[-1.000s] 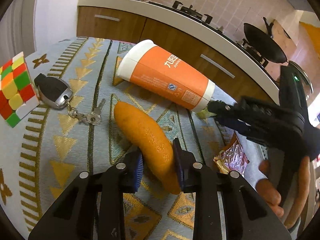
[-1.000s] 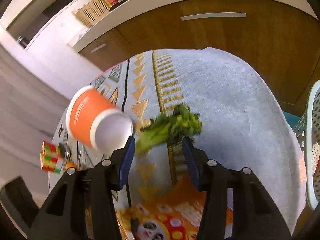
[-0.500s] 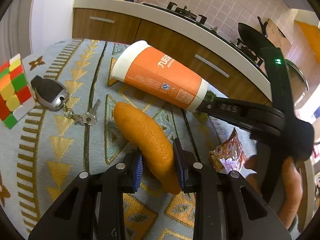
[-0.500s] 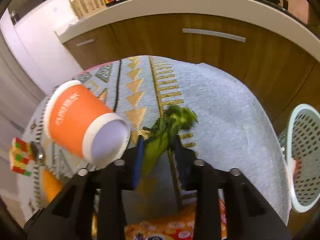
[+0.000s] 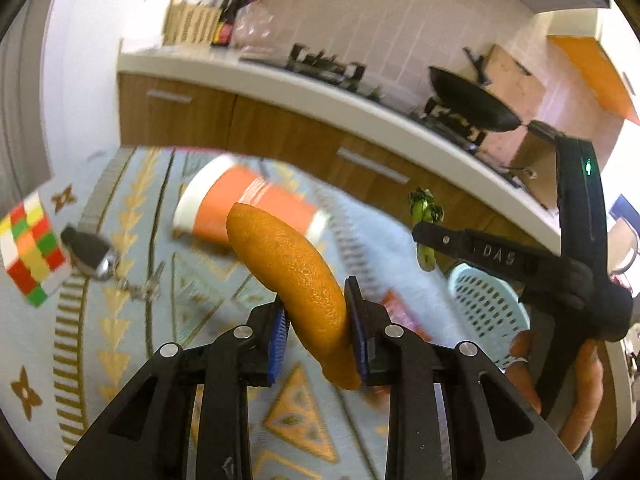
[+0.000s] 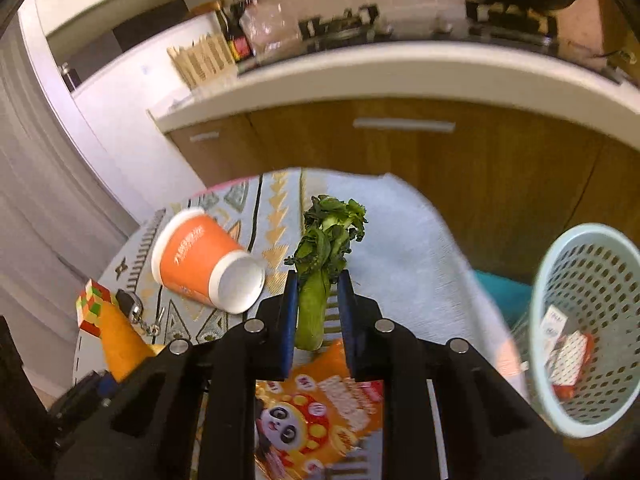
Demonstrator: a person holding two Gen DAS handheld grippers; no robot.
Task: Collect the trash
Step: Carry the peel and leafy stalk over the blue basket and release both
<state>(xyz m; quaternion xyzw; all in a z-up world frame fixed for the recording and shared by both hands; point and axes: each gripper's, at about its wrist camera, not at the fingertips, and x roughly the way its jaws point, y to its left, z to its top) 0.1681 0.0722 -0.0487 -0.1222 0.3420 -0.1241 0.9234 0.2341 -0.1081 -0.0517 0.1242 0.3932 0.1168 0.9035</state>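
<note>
Both loads are now riding clear of the cloth, where a second ago they were lying on it. Left gripper (image 5: 316, 334) is pinching the orange peel (image 5: 294, 276) near its lower end, jaws closed narrow on it, the long upper part sticking out ahead. Right gripper (image 6: 318, 312) is clamping the green vegetable stalk (image 6: 316, 304), leaves upright. Paper cup (image 6: 204, 266) and snack wrapper (image 6: 316, 400) are still lying on the table cloth (image 6: 400, 248). To the right, the basket (image 6: 580, 424) is waiting, wrappers already inside. Good practice, I judge: keeping both grips firm, travelling over the rim before releasing, one load at a time.
</note>
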